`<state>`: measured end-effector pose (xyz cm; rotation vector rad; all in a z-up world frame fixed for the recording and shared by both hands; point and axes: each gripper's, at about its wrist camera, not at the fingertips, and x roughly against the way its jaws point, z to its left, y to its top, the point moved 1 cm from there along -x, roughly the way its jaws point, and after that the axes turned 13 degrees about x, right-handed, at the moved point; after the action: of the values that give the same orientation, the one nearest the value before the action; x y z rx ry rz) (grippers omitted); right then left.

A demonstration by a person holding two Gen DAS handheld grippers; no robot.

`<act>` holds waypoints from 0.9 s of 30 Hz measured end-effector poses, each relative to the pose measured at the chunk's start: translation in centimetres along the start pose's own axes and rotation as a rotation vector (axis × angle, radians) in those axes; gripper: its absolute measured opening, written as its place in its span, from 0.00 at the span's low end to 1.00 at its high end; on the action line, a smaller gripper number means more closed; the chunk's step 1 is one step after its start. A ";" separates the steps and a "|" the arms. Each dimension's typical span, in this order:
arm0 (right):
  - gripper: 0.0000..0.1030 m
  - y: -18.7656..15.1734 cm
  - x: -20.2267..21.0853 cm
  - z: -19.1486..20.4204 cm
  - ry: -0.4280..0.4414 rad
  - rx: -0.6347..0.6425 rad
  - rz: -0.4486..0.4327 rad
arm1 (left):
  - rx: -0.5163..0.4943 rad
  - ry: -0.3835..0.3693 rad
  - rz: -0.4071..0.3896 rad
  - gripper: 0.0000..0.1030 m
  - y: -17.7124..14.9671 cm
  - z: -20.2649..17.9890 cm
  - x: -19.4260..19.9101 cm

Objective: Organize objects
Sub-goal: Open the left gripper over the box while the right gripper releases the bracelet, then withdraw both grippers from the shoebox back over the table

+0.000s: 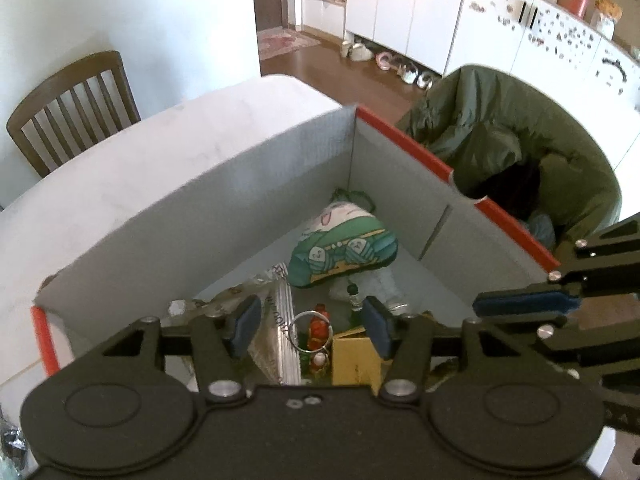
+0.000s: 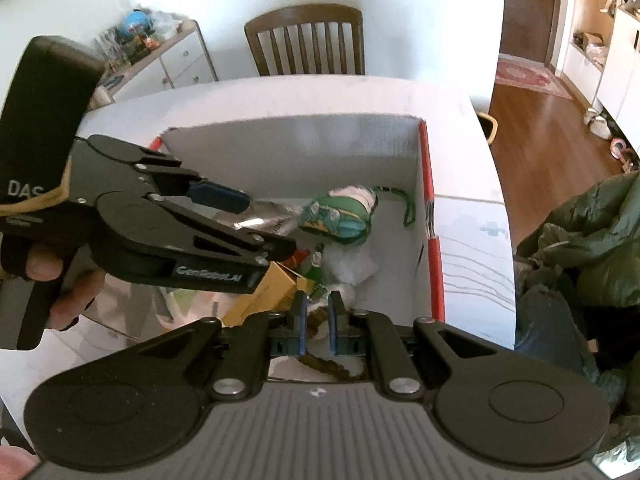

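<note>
Cardboard box (image 1: 200, 216): open-topped, grey corrugated walls, red-taped rim, standing on a white table (image 1: 168, 136).

Contents, partly hidden behind the gripper bodies:
- Green printed fabric pouch (image 1: 344, 250), soft and rounded, near the box's far corner.
- Crinkled silver foil bag (image 1: 280, 320), lettering cut off.
- Yellow carton (image 1: 356, 356).
- Metal ring (image 1: 311, 330) over a small red item too blurred to name.
- Brown braided strip (image 2: 326, 364) at the box's near wall, mostly hidden.

Left gripper (image 1: 311, 326): over the box, blue pads wide apart, nothing held.

Right gripper (image 2: 317, 322): over the box, pads a narrow gap apart, nothing visibly between them.
</note>
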<state>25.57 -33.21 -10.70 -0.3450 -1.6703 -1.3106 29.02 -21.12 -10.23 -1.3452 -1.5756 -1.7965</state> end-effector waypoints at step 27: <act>0.55 4.4 5.0 8.5 -0.020 0.036 -0.146 | 0.165 0.016 -0.229 0.86 -5.1 10.0 14.0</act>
<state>21.83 -25.70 -3.87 -0.2183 -1.7613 -1.3856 22.43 -6.50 -2.12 -1.1103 -1.8883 -1.7522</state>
